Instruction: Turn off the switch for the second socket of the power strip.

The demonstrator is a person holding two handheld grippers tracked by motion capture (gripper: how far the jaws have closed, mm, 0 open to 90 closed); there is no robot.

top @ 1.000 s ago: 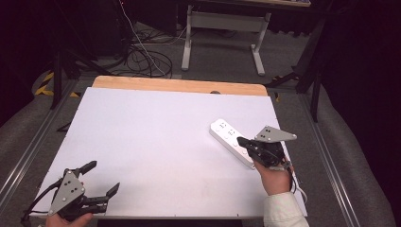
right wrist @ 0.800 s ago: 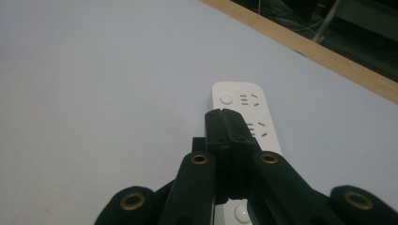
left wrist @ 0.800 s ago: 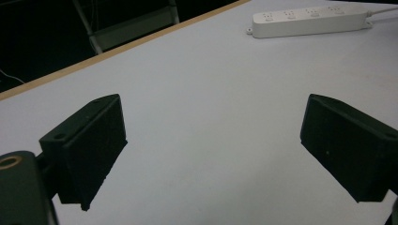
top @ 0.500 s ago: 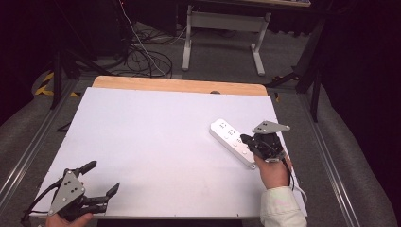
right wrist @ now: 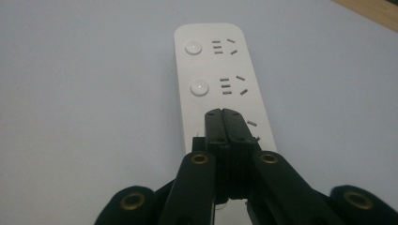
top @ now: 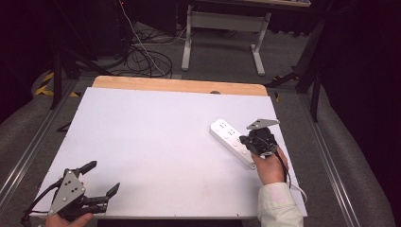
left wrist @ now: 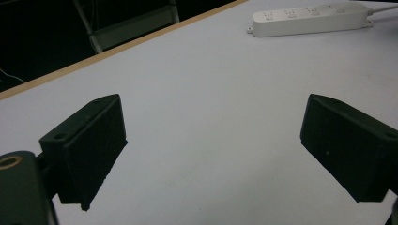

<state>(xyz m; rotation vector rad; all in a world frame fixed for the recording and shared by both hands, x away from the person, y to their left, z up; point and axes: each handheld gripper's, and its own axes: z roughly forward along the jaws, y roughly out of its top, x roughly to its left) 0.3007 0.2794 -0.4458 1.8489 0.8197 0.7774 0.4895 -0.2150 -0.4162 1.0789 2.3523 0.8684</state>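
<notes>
A white power strip [top: 232,141] with round buttons and socket slots lies on the right side of the white table top [top: 156,146], its cable running toward the near right corner. My right gripper [top: 246,140] is shut, jaws pressed together with nothing between them, and its tip hovers over the strip's third button place [right wrist: 222,114]; whether it touches the strip I cannot tell. The strip [right wrist: 217,79] runs away from that gripper. My left gripper [top: 103,177] rests at the near left corner, open, with bare table between its pads [left wrist: 91,145]. The strip [left wrist: 309,18] lies far off in the left gripper view.
A wooden strip [top: 179,86] borders the table's far edge. Metal rails [top: 28,151] run along both sides. Beyond the table stand a desk frame [top: 222,26] and loose cables [top: 142,59] on grey carpet.
My right gripper has slid to the right and lowered along the power strip, staying shut. The left gripper has not moved.
</notes>
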